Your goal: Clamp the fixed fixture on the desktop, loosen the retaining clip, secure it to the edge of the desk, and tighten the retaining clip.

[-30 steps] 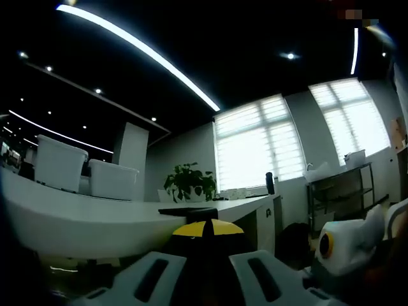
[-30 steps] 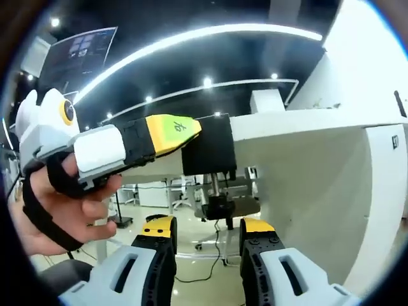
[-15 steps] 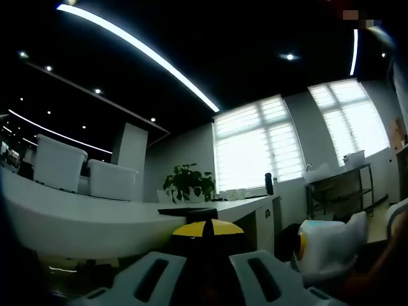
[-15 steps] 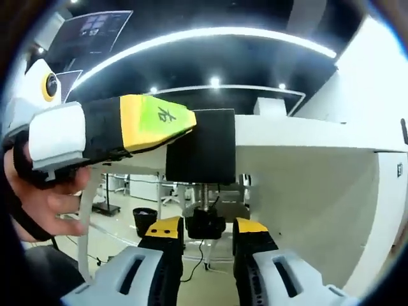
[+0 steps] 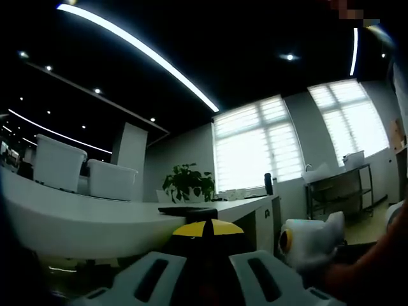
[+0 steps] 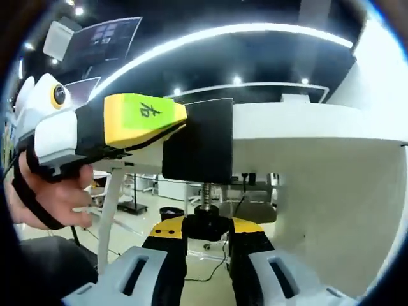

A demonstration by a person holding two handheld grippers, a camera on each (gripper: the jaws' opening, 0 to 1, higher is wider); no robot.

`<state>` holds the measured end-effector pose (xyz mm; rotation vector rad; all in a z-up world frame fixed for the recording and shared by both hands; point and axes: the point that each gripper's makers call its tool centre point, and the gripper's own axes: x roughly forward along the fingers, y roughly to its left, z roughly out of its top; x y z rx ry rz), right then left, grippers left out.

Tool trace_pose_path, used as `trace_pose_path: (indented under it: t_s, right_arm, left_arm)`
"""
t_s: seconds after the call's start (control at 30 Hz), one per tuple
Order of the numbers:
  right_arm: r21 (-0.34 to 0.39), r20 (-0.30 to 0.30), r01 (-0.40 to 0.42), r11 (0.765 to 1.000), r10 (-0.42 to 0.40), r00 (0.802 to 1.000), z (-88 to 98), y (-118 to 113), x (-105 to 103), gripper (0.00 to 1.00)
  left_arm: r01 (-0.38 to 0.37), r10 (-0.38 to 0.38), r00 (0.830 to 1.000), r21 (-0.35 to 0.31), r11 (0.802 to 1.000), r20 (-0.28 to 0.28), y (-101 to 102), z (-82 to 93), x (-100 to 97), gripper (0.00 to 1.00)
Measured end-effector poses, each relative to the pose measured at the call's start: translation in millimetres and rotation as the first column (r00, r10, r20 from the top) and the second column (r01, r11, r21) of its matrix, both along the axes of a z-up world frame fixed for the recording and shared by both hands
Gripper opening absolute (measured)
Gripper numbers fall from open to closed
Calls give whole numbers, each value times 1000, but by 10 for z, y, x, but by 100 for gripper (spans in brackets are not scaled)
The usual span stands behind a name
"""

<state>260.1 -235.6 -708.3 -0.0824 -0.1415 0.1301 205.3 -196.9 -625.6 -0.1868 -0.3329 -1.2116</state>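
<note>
Item 1, fixture [image 6: 199, 141]: a black block-shaped clamp body seated on the edge of the white bench [image 6: 299, 127], seen from below in the right gripper view. A threaded screw [image 6: 206, 194] hangs from its underside and ends in a black knob [image 6: 206, 224], the retaining clip I must turn.

Item 2, my left gripper [image 6: 137, 121]: comes in from the left, yellow tips pressed against the near side of the fixture, my hand [image 6: 54, 191] behind it. In the left gripper view the yellow tips [image 5: 207, 228] meet with a dark mass between the jaws, so I judge them clamped on the fixture, steadying it at the bench edge [image 5: 127, 220].

Item 3, my right gripper [image 6: 207, 237]: jaws rise either side of the knob, yellow pads close against it. I cannot tell whether they are pinching it or merely flanking it.

Item 4, surroundings: a potted plant [image 5: 186, 183] and two white bins [image 5: 83, 169] stand far along the bench.

Item 5, risks, as I judge them:
- The knob is small and round; a light or off-centre pinch could let my pads skid round it without turning the screw.
- If my left grip eases while the screw is slack, the fixture could tip or drop off the edge.
- Twisting with the right jaws tilted could drag the fixture sideways, so it tightens crooked on the bench.
- A screw left short of snug would leave the fixture loose.
</note>
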Motion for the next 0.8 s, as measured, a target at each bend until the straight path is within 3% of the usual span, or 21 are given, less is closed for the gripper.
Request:
trace_pose_path:
  t_s: [0.07, 0.13, 0.23, 0.37, 0.5, 0.67, 0.8]
  right_arm:
    - [7, -12, -101, 995, 101, 995, -8, 5, 20, 23]
    - [-30, -31, -202, 979, 201, 979, -6, -36, 41, 23]
    - [3, -49, -323, 947, 322, 945, -22, -58, 39, 23]
    - [7, -78, -430, 903, 429, 900, -61, 63, 104, 23]
    - [10, -92, -474, 880, 473, 876, -56, 83, 171, 24]
    - [21, -96, -482, 876, 482, 871, -58, 92, 140, 24]
    - [46, -94, -438, 898, 440, 893, -87, 73, 111, 25]
  left_arm:
    - [1, -1, 1000, 3, 1000, 1, -6, 0, -5, 3]
    - [-1, 1, 1000, 5, 1000, 3, -10, 0, -9, 3]
    - [-2, 2, 1000, 3, 1000, 2, -5, 1, -7, 3]
    - [0, 0, 1000, 2, 1000, 2, -1, 2, -7, 3]
    - [1, -1, 1000, 0, 1000, 2, 6, 3, -12, 3]
    - [2, -2, 1000, -2, 1000, 0, -4, 1, 6, 3]
    - [2, -2, 1000, -1, 1000, 3, -7, 0, 13, 3]
